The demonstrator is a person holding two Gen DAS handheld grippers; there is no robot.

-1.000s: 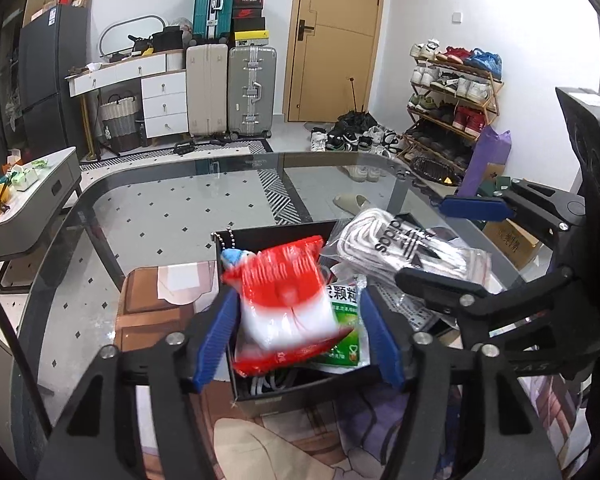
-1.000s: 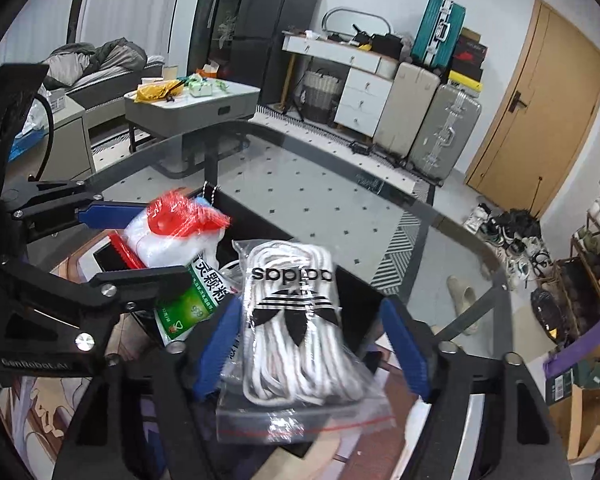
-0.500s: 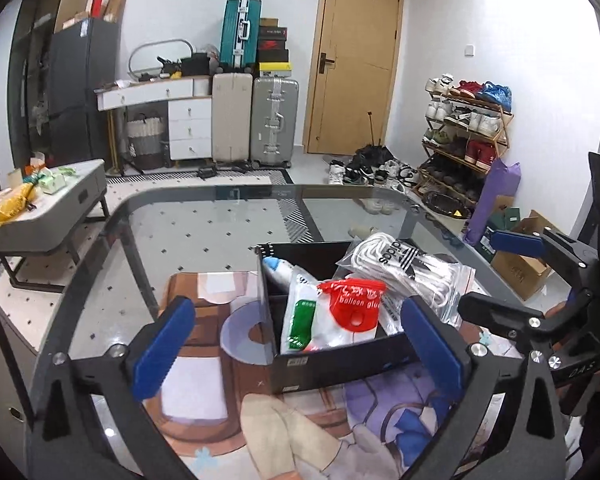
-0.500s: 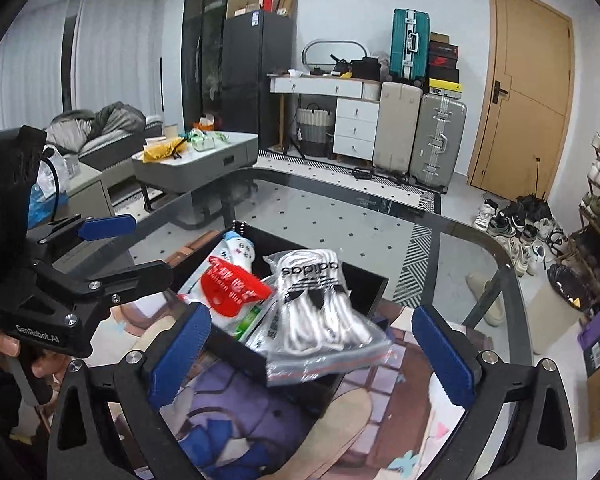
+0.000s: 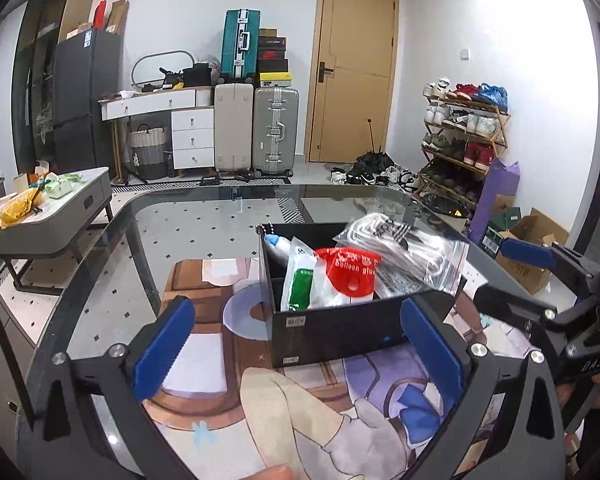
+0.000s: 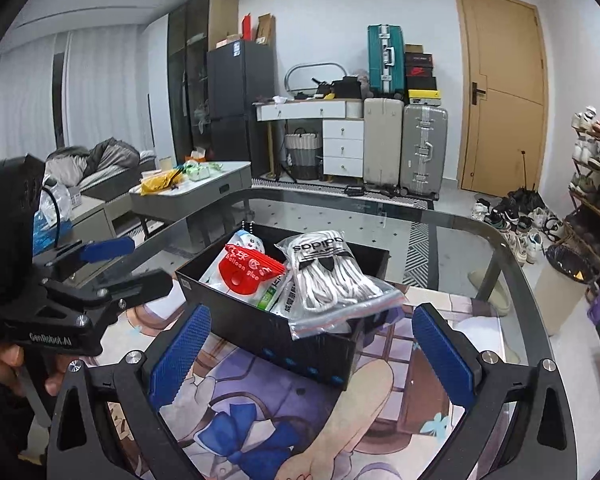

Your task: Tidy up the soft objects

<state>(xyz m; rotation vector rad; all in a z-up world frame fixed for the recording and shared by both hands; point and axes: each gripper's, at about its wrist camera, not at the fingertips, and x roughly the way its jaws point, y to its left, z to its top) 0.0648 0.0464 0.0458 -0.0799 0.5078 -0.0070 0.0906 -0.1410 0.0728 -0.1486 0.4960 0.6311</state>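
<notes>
A black box (image 5: pixel 340 330) (image 6: pixel 260 330) stands on a printed mat on the glass table. Inside lie a red-topped balloon-glue pack (image 5: pixel 350 270) (image 6: pixel 248 270), a green-and-white packet (image 5: pixel 300 286), a small white-and-blue item (image 5: pixel 276 242) and a clear zip bag of white laces (image 5: pixel 404 248) (image 6: pixel 328 276) that overhangs the rim. My left gripper (image 5: pixel 300 344) is open, drawn back in front of the box with nothing between its pads. My right gripper (image 6: pixel 312 352) is open too, just short of the box's near corner, empty. Each gripper shows at the other view's edge.
The printed mat (image 5: pixel 300 412) covers the near part of the glass table (image 5: pixel 204 224). Beyond the table are a grey coffee table (image 5: pixel 52 208), suitcases (image 5: pixel 276 128), a door and a shoe rack (image 5: pixel 464 136). A fingertip (image 5: pixel 276 472) shows at the bottom edge.
Both grippers let go of their packs, opened wide and drew back from the box. The balloon-glue pack and the lace bag now rest in the box.
</notes>
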